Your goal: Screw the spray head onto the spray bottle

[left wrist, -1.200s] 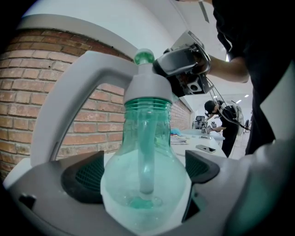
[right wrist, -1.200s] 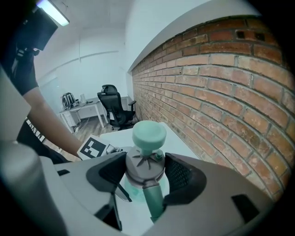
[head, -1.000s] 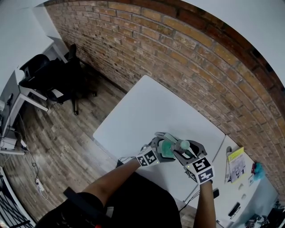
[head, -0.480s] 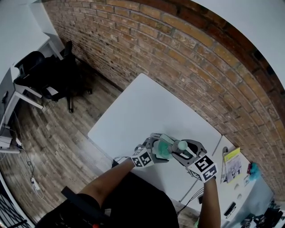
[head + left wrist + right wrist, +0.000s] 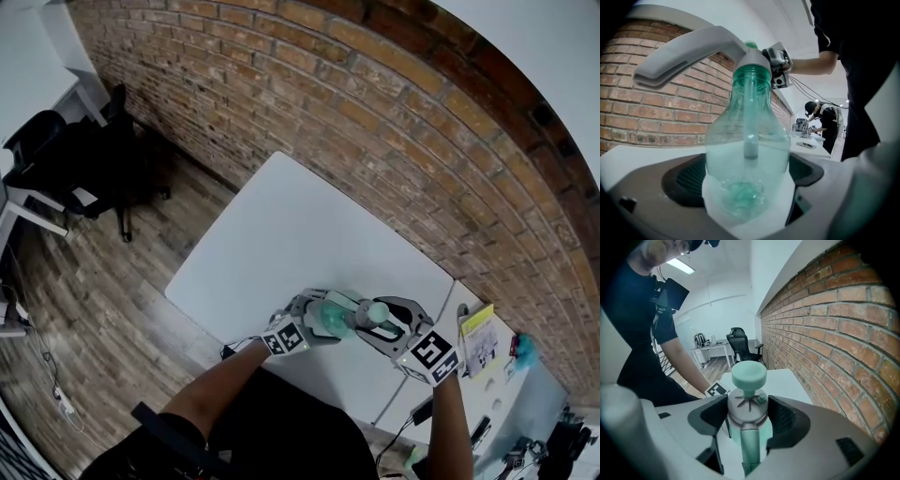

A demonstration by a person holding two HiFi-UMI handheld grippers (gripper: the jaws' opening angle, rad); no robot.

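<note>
Left tool (image 5: 316, 317) grips the spray bottle (image 5: 747, 154); right tool (image 5: 381, 322), just right, clamps the spray head (image 5: 747, 411) atop it, over the bench (image 5: 300, 225), brick wall (image 5: 375, 112) behind.

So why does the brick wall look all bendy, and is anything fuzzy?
Head view: the wide lens bends the brick wall into a curve. Left gripper view: the spray bottle sits so close that its base looks soft. Right gripper view: the spray head is fairly sharp, and the corners go black.

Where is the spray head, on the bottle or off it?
On it. The spray head sits on the bottle, its tube inside; tightness: cannot tell.
</note>
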